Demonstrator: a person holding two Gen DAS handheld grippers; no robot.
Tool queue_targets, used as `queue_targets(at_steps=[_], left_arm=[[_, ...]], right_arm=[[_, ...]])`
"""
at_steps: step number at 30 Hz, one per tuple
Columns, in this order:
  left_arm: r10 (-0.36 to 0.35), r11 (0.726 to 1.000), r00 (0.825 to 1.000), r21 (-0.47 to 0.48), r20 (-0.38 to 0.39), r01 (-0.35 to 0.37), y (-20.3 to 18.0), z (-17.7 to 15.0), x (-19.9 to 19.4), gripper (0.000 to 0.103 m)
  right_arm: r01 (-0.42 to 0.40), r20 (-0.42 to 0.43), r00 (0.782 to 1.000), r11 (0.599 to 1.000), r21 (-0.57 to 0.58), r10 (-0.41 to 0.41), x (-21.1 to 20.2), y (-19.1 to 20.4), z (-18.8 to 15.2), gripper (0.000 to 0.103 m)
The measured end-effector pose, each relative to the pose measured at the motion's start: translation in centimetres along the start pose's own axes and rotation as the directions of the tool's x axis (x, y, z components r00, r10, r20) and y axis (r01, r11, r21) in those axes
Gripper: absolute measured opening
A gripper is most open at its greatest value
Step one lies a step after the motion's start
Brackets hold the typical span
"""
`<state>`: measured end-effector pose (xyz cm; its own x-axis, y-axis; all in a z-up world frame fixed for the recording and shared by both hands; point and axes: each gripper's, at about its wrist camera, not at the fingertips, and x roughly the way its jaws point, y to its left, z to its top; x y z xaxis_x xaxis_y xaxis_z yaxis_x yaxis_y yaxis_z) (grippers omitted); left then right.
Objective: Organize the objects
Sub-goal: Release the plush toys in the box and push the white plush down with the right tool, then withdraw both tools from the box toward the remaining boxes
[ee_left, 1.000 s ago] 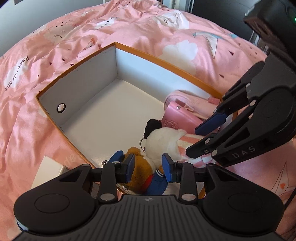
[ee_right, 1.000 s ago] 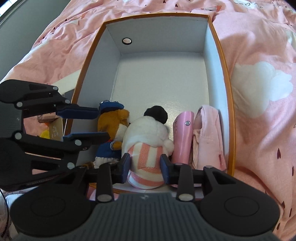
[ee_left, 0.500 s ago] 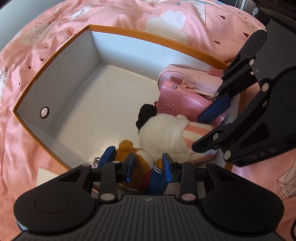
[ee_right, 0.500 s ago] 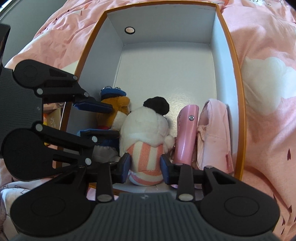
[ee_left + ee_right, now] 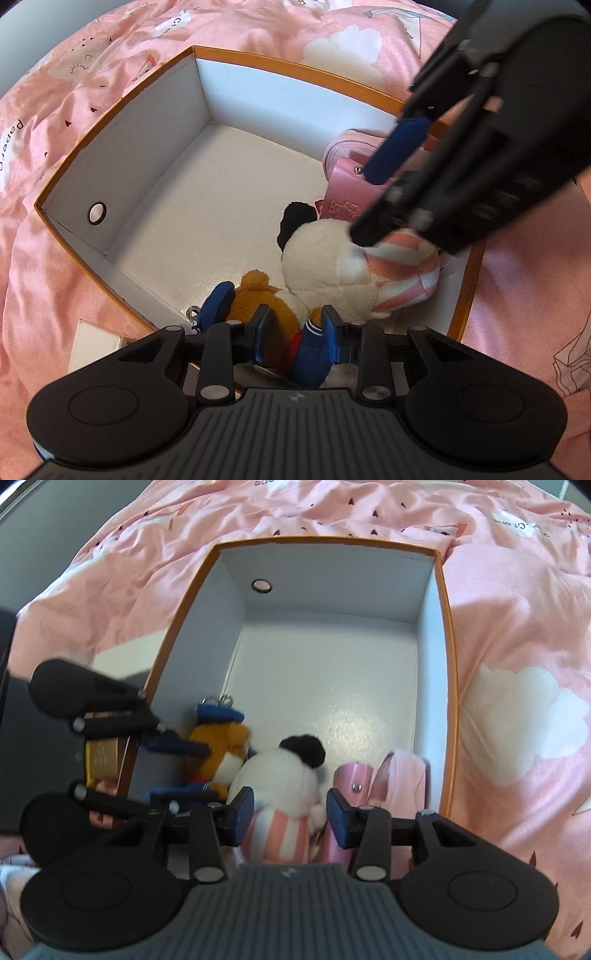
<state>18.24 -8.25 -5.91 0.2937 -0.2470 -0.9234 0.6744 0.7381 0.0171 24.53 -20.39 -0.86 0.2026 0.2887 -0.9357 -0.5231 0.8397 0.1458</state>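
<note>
Left hand-held gripper (image 5: 295,334): blue pads set narrow around the brown plush (image 5: 275,308), one pad at each flank of its blue-and-red torso, seemingly pinching it, though contact on both sides not fully clear. Plush low in the near-left corner of the box (image 5: 122,122), blue cap and metal key ring toward the left wall. Seen also from the right wrist view, left hand-held gripper (image 5: 184,771) reaching in over the left rim, fingers above and below the brown plush (image 5: 218,746).

Right hand-held gripper (image 5: 290,821): parted wide, pads either side of the white plush (image 5: 280,786) with a visible gap on both sides, not gripping. Pink-and-white striped end nearest the hand-held gripper, black ear pointing away toward the far wall. In the left wrist view, right hand-held gripper (image 5: 373,206) blurred, slanting down over the white plush (image 5: 332,266).

Just right of the white plush: pink wallet (image 5: 351,779) standing on edge, snap stud showing; beyond it a soft pink pouch (image 5: 402,779) against the right wall. All four in a row along the near end of the box (image 5: 448,686). White interior, orange rim, round hole in the far wall.

Box resting on a pink bedspread (image 5: 517,627) printed with clouds and small hearts. Yellow item (image 5: 101,760) outside the box, behind the left fingers, identity unclear.
</note>
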Motion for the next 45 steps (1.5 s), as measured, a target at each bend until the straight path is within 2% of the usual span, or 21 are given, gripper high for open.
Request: queue_targets(at_steps=[6, 11, 15, 20, 23, 27, 31, 35, 42, 45], left_arm=[[-0.009, 0.999, 1.000, -0.031, -0.009, 0.009, 0.4, 0.0, -0.1, 0.037], [-0.012, 0.999, 1.000, -0.050, -0.028, 0.011, 0.5, 0.3, -0.1, 0.036], [-0.020, 0.997, 0.999, -0.071, -0.041, 0.017, 0.8, 0.5, -0.1, 0.036], [-0.022, 0.997, 0.999, -0.078, -0.042, 0.019, 0.6, 0.4, -0.1, 0.035], [-0.019, 0.996, 0.999, -0.085, -0.041, 0.016, 0.6, 0.2, -0.1, 0.033], [-0.012, 0.996, 0.999, -0.092, -0.035, 0.009, 0.6, -0.1, -0.2, 0.030], [-0.009, 0.995, 1.000, -0.101, -0.022, 0.007, 0.4, -0.4, -0.4, 0.030], [-0.011, 0.993, 1.000, -0.118, -0.006, 0.010, 0.2, -0.8, -0.4, 0.030], [0.018, 0.991, 1.000, -0.133, 0.018, -0.016, -0.2, -1.1, -0.3, 0.030], [0.029, 0.987, 0.998, -0.161, 0.058, -0.019, -0.3, -0.9, -0.8, 0.031]], right_arm=[[-0.011, 0.018, 1.000, 0.999, 0.046, 0.011, 2.3, -0.1, 2.4, 0.045], [-0.024, -0.009, 1.000, 0.996, 0.084, 0.025, 4.4, -0.7, 3.6, 0.036], [-0.025, -0.035, 0.999, 0.994, 0.111, 0.029, 5.5, -1.3, 3.7, 0.036], [-0.058, -0.034, 0.997, 0.991, 0.123, 0.063, 6.1, -1.5, 3.1, 0.017], [-0.048, -0.006, 0.999, 0.992, 0.118, 0.049, 5.1, -1.1, 2.8, 0.011], [-0.007, 0.059, 0.998, 0.995, 0.098, 0.002, 2.1, -0.3, 1.9, 0.010], [-0.012, 0.090, 0.996, 0.995, 0.101, 0.003, -0.1, 0.3, 0.7, 0.009], [-0.008, 0.071, 0.997, 0.995, 0.098, 0.001, 0.3, 1.0, -0.7, 0.009], [-0.009, 0.093, 0.996, 0.989, 0.148, -0.005, 0.9, 0.6, -1.4, 0.010], [0.010, 0.113, 0.993, 0.988, 0.153, -0.028, 0.8, 0.6, -1.4, 0.015]])
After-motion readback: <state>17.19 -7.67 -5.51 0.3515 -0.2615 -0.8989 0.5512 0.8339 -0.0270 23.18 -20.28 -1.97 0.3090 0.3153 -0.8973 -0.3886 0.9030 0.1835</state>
